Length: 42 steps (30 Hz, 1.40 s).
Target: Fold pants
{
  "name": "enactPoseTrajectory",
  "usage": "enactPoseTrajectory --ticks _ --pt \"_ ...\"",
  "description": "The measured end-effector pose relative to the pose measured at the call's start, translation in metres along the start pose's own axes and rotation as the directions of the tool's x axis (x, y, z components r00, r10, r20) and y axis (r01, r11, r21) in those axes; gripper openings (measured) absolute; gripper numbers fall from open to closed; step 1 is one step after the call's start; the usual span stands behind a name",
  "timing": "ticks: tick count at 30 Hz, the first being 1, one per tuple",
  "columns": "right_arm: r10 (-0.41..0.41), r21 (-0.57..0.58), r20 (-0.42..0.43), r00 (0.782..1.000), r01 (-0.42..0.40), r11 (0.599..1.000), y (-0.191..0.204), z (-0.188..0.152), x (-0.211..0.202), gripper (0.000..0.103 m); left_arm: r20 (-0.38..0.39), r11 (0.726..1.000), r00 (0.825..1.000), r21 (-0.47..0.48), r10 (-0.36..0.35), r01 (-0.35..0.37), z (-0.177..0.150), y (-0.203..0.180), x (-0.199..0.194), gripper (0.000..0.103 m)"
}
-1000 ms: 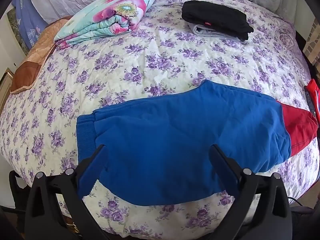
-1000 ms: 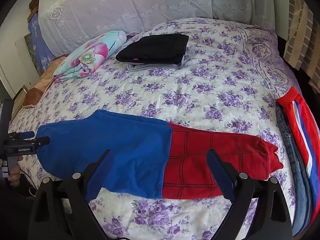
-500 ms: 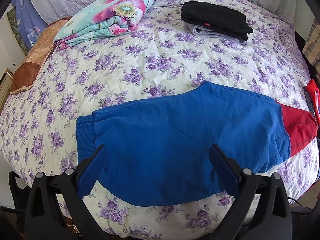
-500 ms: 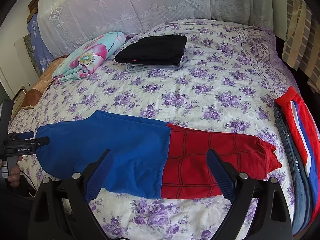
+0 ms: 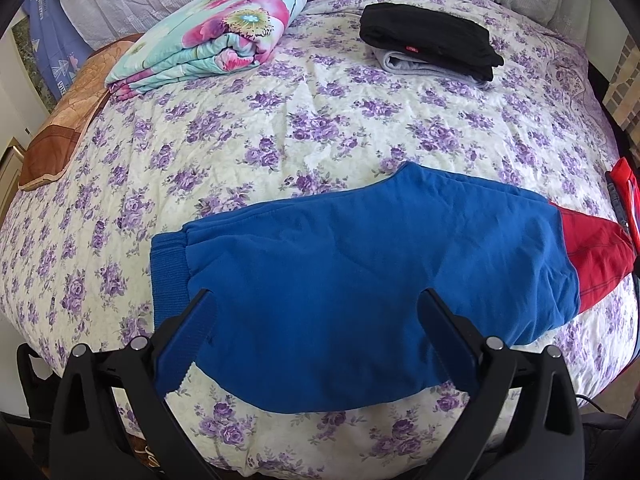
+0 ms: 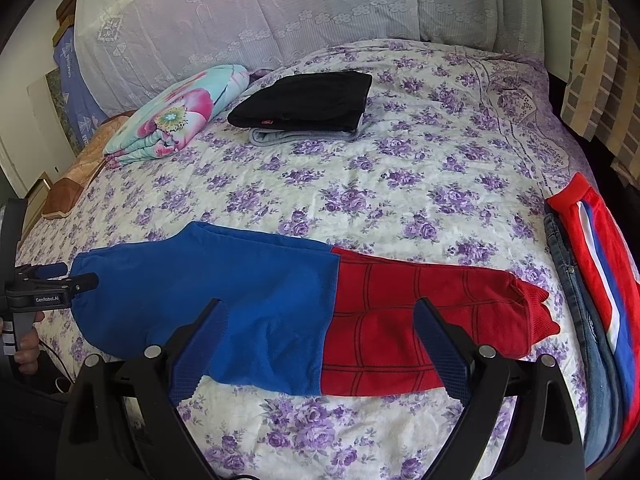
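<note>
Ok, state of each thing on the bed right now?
Blue and red pants: laid flat lengthwise, not yet folded across.
Black garment: folded, atop a grey one.
Floral blanket: folded.
Left gripper: open, empty.
Right gripper: open, empty.
</note>
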State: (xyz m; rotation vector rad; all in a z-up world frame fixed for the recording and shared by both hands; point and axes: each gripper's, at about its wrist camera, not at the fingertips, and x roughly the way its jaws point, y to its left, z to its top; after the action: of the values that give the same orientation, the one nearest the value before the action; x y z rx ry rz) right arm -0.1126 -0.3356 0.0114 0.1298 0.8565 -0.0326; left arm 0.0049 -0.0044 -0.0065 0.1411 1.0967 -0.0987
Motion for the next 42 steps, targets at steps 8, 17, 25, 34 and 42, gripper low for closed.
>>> enactPoseTrajectory --ticks 8,17,25,34,42 --pt "-0.001 -0.001 0.0 1.0 0.001 1.0 0.0013 -0.0006 0.0007 0.094 0.0 1.0 1.0 -0.001 0.0 0.0 -0.0001 0.0003 0.0 0.098" --pt "-0.003 -0.001 0.0 1.0 0.003 1.0 0.002 -0.0002 0.0009 0.094 0.001 1.0 1.0 0.0 -0.002 0.002 -0.0003 0.0008 0.0001 0.098" --pt "-0.002 0.002 -0.003 1.0 0.002 1.0 0.0001 0.0005 -0.0006 0.094 -0.002 1.0 1.0 0.003 -0.002 0.002 0.0006 -0.0013 0.0012 0.098" --pt "-0.004 -0.01 -0.008 1.0 0.004 1.0 0.003 -0.0013 0.004 0.094 -0.006 1.0 1.0 0.014 -0.008 0.008 0.0006 -0.0052 0.0035 0.098" --pt "-0.003 -0.008 -0.009 1.0 0.003 1.0 0.0026 -0.0009 0.004 0.094 -0.008 1.0 1.0 0.014 -0.008 0.008 0.0009 -0.005 0.0036 0.098"
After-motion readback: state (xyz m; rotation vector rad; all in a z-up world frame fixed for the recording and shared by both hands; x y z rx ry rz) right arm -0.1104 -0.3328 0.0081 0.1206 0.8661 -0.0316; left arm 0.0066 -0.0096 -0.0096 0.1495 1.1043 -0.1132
